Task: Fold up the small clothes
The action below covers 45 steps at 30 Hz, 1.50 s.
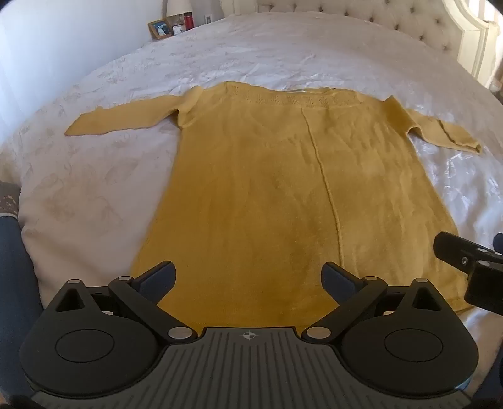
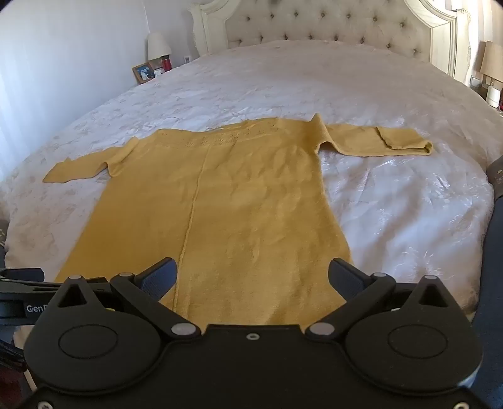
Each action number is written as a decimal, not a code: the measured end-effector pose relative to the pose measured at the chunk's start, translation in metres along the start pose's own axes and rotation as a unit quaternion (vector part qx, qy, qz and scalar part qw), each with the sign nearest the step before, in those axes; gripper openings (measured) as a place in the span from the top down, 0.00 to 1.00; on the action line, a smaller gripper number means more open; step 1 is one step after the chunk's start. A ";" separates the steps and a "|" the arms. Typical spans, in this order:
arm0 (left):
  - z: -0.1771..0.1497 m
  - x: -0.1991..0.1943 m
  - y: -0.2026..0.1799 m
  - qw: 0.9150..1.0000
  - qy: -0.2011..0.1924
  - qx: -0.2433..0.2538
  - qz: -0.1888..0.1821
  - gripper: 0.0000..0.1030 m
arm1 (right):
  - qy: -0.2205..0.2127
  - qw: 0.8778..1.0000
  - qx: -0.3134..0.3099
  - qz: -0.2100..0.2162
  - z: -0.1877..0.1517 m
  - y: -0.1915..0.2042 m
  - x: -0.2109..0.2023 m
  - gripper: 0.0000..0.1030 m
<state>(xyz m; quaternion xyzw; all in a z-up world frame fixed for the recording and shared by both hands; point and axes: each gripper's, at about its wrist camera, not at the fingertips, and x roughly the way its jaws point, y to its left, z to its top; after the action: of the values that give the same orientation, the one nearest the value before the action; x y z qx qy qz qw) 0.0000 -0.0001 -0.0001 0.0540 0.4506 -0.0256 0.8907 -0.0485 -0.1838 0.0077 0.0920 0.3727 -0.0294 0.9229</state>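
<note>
Big bed (image 2: 393,195) with a pale floral cover, tufted cream headboard (image 2: 330,25) at the far end. Left of the headboard a nightstand clutter: lamp (image 2: 158,44), framed photo (image 2: 143,71), red jar (image 2: 166,62). Another lamp (image 2: 492,58) off to the right side.

Mustard knit top (image 2: 226,201) spread flat near the bed's near edge, hem toward the cameras, neckline toward the headboard, a seam running down the middle. Both sleeves stretched out sideways, right cuff (image 2: 405,141) folded back on itself a bit.

Left gripper (image 1: 248,275) spread wide, hanging just over the hem, nothing pinched. Right gripper (image 2: 253,273) same deal, wide open above the hem's right part.

Plenty of bare cover on both sides and beyond the neckline.
</note>
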 end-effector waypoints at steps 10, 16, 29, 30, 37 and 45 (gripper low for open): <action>0.000 -0.003 -0.003 1.000 -0.007 0.005 0.007 0.02 | 0.000 1.000 0.002 0.007 0.000 0.002 0.000 0.01; 0.001 -0.001 -0.004 1.000 -0.005 0.005 0.006 0.02 | 0.000 1.000 0.006 0.011 -0.003 0.003 0.002 0.01; -0.002 -0.003 -0.002 1.000 -0.008 0.008 0.012 0.02 | 0.002 1.000 0.012 0.016 -0.005 0.001 0.003 0.01; -0.002 -0.003 -0.002 1.000 -0.007 0.009 0.012 0.02 | 0.002 1.000 0.012 0.017 -0.005 0.002 0.003 0.01; -0.001 -0.002 -0.002 1.000 -0.006 0.009 0.015 0.02 | 0.004 1.000 0.013 0.018 -0.004 0.001 0.001 0.01; -0.001 -0.002 -0.002 1.000 -0.005 0.010 0.014 0.02 | 0.005 1.000 0.014 0.018 -0.003 0.001 0.003 0.01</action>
<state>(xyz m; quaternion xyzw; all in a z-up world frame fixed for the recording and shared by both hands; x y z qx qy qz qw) -0.0025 -0.0025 0.0009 0.0694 0.4447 -0.0175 0.8928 -0.0481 -0.1826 0.0037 0.1113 0.3749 -0.0175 0.9202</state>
